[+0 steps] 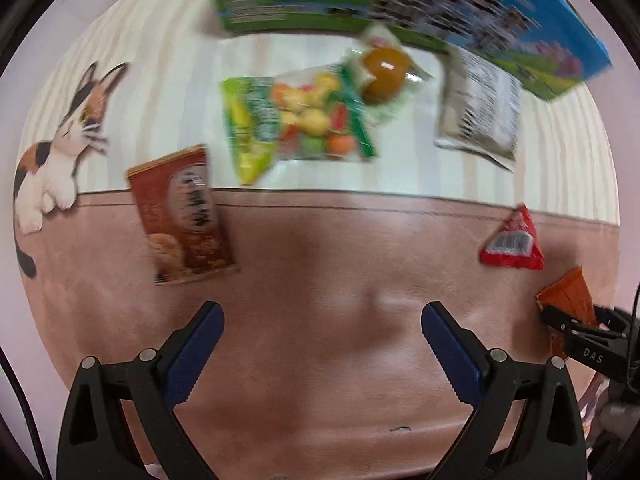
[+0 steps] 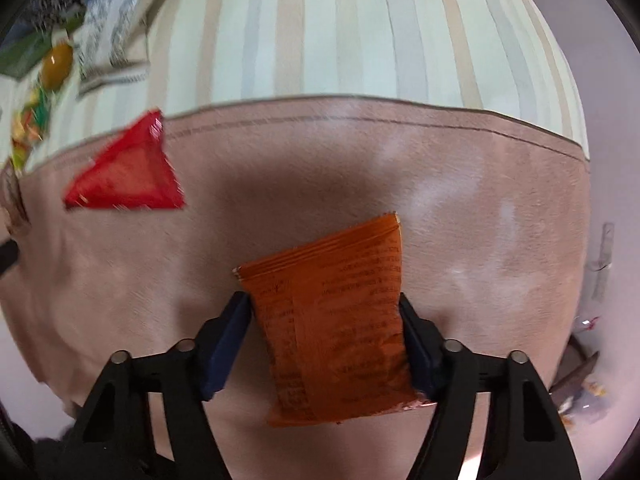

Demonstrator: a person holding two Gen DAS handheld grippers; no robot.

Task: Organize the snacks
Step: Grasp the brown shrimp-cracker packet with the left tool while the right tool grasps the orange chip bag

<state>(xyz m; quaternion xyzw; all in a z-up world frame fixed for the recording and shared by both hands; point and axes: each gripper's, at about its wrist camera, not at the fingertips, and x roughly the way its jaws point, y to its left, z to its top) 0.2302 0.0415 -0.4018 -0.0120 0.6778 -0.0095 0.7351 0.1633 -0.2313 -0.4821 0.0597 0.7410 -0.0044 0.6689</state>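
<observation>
Between the blue pads of the right gripper (image 2: pixel 324 320) lies an orange packet (image 2: pixel 332 320), flat on the pink-brown cloth (image 2: pixel 480 200). Both pads touch its long edges, so the jaws are closed on it; the packet's top reaches beyond the fingertips and its bottom seam lies back toward the camera. Beyond the left fingertip, well apart, lies a red triangular packet (image 2: pixel 128 172). Farther out on that side, on the striped cloth (image 2: pixel 360 40), sit a round amber sweet (image 2: pixel 58 64) and a grey-white sachet (image 2: pixel 112 44), both blurred.

The left gripper (image 1: pixel 322 316) hangs over bare pink-brown cloth with its jaws wide apart and nothing between them. Past its left fingertip lies a brown snack packet (image 1: pixel 182 216), partly across the seam where the striped cloth begins. Straight ahead of the fingers, well apart, is a green bag of coloured sweets (image 1: pixel 296 116), with the amber sweet (image 1: pixel 384 70) touching its far corner and the grey-white sachet (image 1: pixel 480 108) to the right. A green and blue box (image 1: pixel 400 0) lies beyond them. Off the right fingertip is the red triangular packet (image 1: pixel 512 242), and at the frame's edge the other gripper's black finger meets the orange packet (image 1: pixel 568 292). A printed cat (image 1: pixel 60 140) decorates the cloth far left.
</observation>
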